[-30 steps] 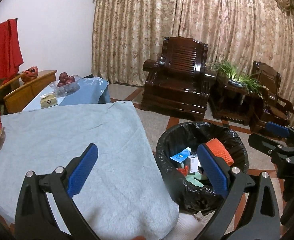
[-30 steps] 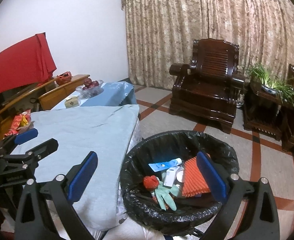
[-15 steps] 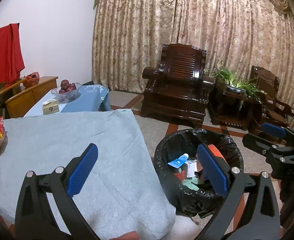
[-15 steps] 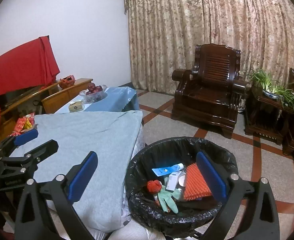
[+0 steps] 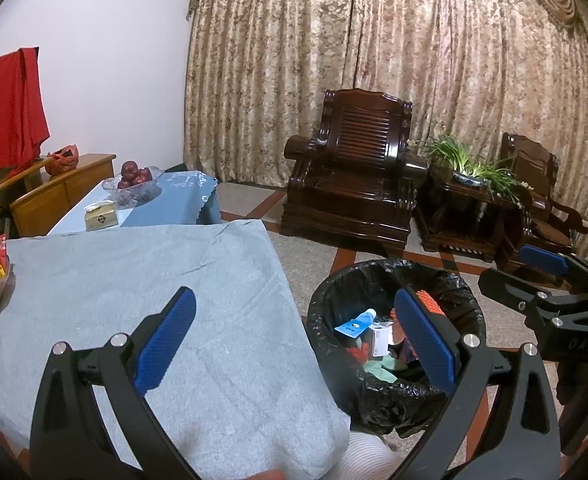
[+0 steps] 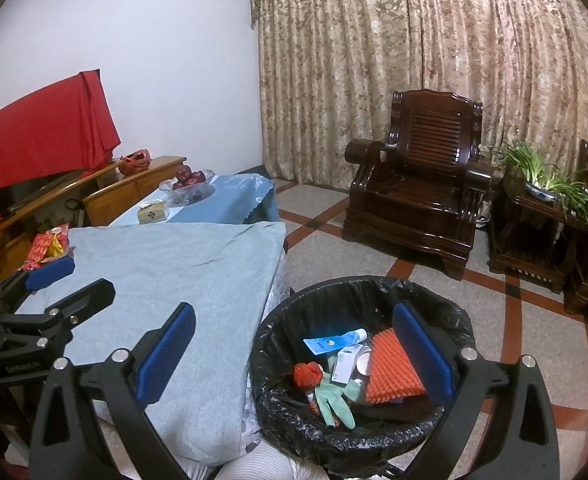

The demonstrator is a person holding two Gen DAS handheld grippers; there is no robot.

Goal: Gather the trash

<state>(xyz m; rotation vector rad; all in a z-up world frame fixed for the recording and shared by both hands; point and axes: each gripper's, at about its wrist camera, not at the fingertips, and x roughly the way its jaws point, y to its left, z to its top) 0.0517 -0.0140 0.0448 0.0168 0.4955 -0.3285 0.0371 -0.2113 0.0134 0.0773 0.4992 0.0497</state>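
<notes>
A bin lined with a black bag [image 6: 294, 428] stands on the floor beside the table; it also shows in the left wrist view [image 5: 334, 312]. In it lie a blue tube [image 6: 334, 342], a white box [image 6: 346, 362], an orange spiky mat [image 6: 390, 368], a red crumpled piece [image 6: 306, 374] and a green glove [image 6: 334, 400]. My left gripper [image 5: 294, 340] is open and empty above the table's right edge. My right gripper [image 6: 294, 340] is open and empty above the bin's left rim. Each gripper shows in the other's view, the right [image 5: 546, 280] and the left [image 6: 49, 280].
The table wears a grey-blue cloth [image 5: 133, 272]. Red snack packets [image 6: 47, 246] lie at its far left. A blue-covered table [image 5: 173, 196] behind holds a fruit bowl [image 5: 133, 178] and a tissue box [image 5: 101, 216]. Dark wooden armchairs [image 5: 354, 184] and a plant [image 5: 474, 164] stand by the curtains.
Both grippers have risen and drawn back a little, so the bin and table sit lower and smaller in view. Both stay open and empty.
</notes>
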